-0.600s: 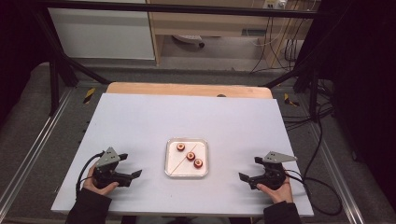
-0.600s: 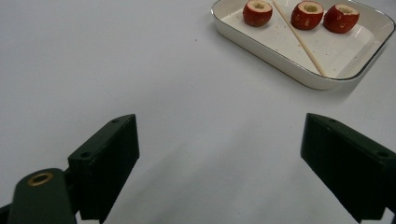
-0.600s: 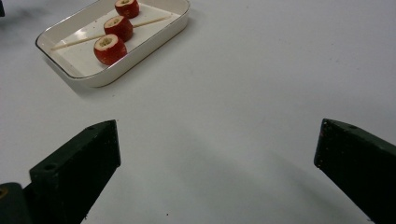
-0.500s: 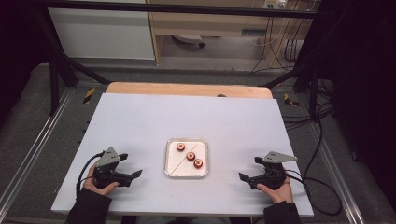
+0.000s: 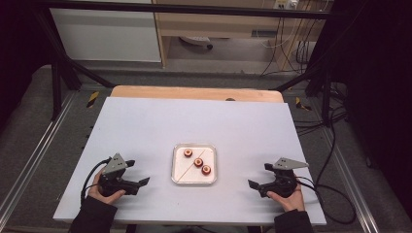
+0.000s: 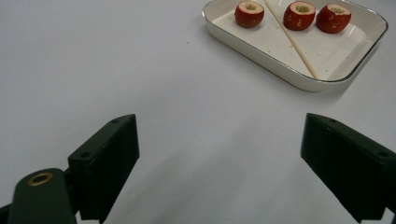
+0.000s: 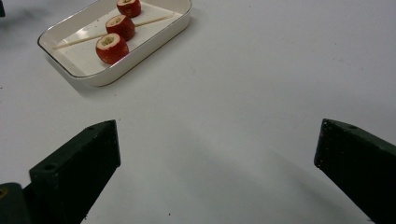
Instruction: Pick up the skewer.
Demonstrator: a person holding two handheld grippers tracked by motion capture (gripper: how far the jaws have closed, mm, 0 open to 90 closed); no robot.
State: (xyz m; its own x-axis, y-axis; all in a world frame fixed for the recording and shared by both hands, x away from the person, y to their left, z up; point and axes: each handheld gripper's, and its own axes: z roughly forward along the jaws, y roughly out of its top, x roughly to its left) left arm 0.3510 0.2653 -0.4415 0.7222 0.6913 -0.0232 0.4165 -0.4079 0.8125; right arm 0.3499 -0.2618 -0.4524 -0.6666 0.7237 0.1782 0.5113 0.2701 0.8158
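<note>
A small white tray (image 5: 194, 183) lies at the middle of the white table, toward the near side. In it are three red cored fruits (image 5: 198, 162) in a slanted row and a thin wooden skewer (image 5: 186, 171) beside them. My left gripper (image 5: 137, 172) rests on the table left of the tray, open and empty. My right gripper (image 5: 260, 175) rests to the tray's right, open as well. In the left gripper view the tray (image 6: 280, 77), fruits (image 6: 299, 15) and skewer (image 6: 292, 39) lie ahead of the wide jaws. The right gripper view has the tray (image 7: 116, 70) and fruits (image 7: 111, 48) at upper left.
The white table top (image 5: 204, 121) stretches wide around the tray, with a wooden strip (image 5: 194, 93) along its far edge. Black frame bars and cables stand beyond the table's sides. A person's hands hold both grippers near the front edge.
</note>
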